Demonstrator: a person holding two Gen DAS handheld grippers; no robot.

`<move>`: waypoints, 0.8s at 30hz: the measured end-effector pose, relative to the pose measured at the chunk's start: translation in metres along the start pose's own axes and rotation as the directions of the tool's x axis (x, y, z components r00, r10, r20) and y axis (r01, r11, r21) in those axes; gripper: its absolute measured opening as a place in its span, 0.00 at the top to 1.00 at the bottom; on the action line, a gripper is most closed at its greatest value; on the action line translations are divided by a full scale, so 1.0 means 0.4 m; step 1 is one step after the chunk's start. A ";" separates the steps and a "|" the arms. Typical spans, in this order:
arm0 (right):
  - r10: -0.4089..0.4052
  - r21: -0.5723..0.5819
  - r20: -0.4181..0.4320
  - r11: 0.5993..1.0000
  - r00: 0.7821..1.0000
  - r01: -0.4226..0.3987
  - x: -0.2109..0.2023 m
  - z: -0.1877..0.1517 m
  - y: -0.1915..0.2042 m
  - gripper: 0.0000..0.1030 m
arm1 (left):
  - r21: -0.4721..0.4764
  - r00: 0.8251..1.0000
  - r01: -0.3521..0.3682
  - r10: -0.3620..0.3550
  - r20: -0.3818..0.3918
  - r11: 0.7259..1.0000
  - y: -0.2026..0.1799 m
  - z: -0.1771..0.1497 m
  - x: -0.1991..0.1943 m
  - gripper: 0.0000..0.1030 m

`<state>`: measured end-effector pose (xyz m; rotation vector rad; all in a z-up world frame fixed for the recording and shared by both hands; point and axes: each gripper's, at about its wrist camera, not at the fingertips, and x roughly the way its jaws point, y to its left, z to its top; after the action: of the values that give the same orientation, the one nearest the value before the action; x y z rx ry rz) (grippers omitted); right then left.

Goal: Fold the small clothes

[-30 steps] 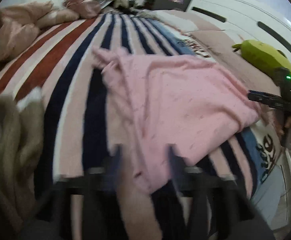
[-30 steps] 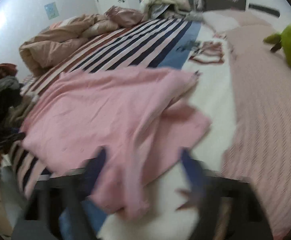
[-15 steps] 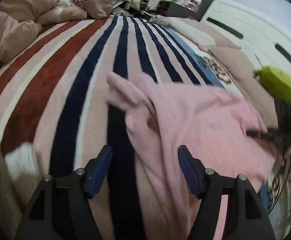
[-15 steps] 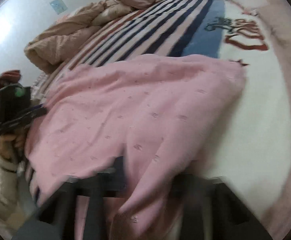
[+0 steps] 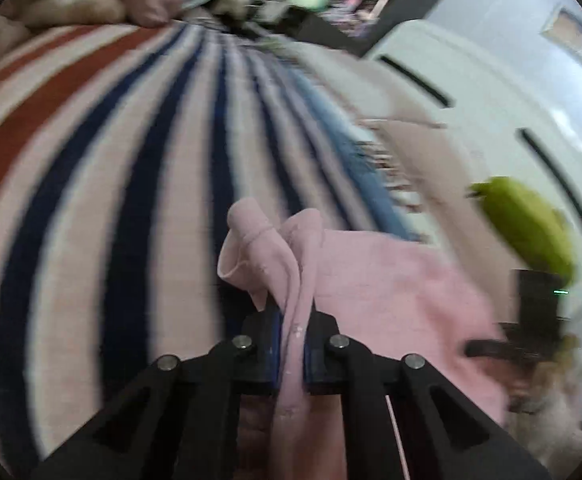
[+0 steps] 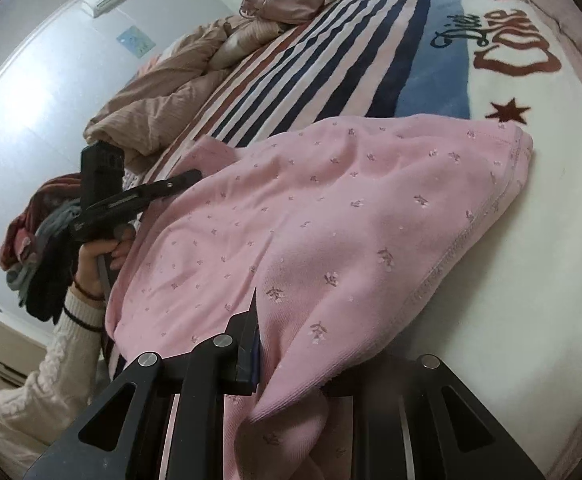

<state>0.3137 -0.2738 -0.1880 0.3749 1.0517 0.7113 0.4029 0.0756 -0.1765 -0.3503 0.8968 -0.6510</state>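
Striped bed (image 5: 91, 200) fills the frame; we find the left gripper (image 5: 293, 344) and right gripper (image 6: 275, 344) jaws each clamped on the pink garment (image 6: 331, 208).

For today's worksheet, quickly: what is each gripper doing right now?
Left gripper: shut on the pink garment.
Right gripper: shut on the pink garment.

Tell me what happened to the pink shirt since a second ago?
Both grippers were open over it; now each has closed on a bunch of its cloth. The left hand-held gripper pinches the pink shirt at one edge, the right hand-held gripper at the other. The shirt still lies on the striped blanket.
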 end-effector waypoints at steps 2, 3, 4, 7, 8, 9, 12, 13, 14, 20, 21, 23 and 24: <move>0.009 0.009 0.003 1.000 1.000 -0.009 0.000 0.000 -0.003 0.84 | -0.032 0.998 -0.061 0.060 -0.014 0.998 0.013 0.001 0.005 0.94; 0.007 0.016 0.005 1.000 1.000 -0.007 -0.001 -0.001 -0.005 0.84 | -0.028 0.983 -0.183 0.183 -0.031 0.983 0.022 0.002 0.004 0.91; 0.004 0.019 0.004 1.000 1.000 -0.004 0.001 0.000 -0.003 0.81 | -0.024 0.969 -0.245 0.244 -0.034 0.969 0.026 0.000 -0.006 0.72; -0.070 0.004 0.011 0.998 0.997 0.070 -0.018 -0.003 0.010 0.75 | -0.018 0.933 -0.358 0.357 -0.033 0.934 0.019 -0.030 -0.066 0.27; -0.093 0.002 0.013 0.996 0.996 0.093 -0.026 -0.005 0.016 0.72 | -0.025 0.927 -0.375 0.374 -0.028 0.927 0.014 -0.047 -0.092 0.26; -0.105 0.002 0.016 0.994 0.994 0.105 -0.036 -0.008 0.022 0.65 | -0.042 0.930 -0.368 0.366 -0.040 0.929 0.009 -0.068 -0.117 0.24; -0.122 0.015 -0.008 0.992 0.992 0.122 -0.074 -0.036 0.038 0.30 | -0.084 0.950 -0.305 0.298 -0.095 0.949 -0.017 -0.164 -0.178 0.17; -0.166 0.010 -0.023 0.986 0.986 0.166 -0.087 -0.056 0.046 0.29 | -0.077 0.956 -0.282 0.274 -0.102 0.956 -0.028 -0.193 -0.189 0.17; -0.194 0.002 -0.034 0.981 0.980 0.195 -0.096 -0.073 0.052 0.29 | -0.070 0.962 -0.254 0.245 -0.118 0.965 -0.042 -0.225 -0.195 0.17; -0.158 0.150 0.010 0.977 0.987 0.155 -0.115 -0.175 0.039 0.83 | -0.102 0.976 -0.207 0.198 -0.092 0.973 -0.104 -0.344 -0.195 0.90; -0.143 0.178 0.046 0.975 0.989 0.132 -0.127 -0.185 0.040 0.89 | -0.127 0.976 -0.216 0.209 -0.062 0.968 -0.106 -0.355 -0.210 0.91; -0.151 0.155 0.090 0.978 0.985 0.136 -0.153 -0.210 0.074 0.89 | -0.086 0.978 -0.208 0.207 -0.024 0.974 -0.127 -0.378 -0.242 0.91; -0.144 0.123 0.087 0.983 0.986 0.133 -0.165 -0.228 0.099 0.90 | -0.076 0.979 -0.205 0.203 -0.033 0.976 -0.132 -0.390 -0.262 0.91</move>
<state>0.1987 -0.2953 -0.1632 0.4282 1.0207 0.5035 0.2092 0.1017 -0.1760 -0.3165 0.9699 -0.4322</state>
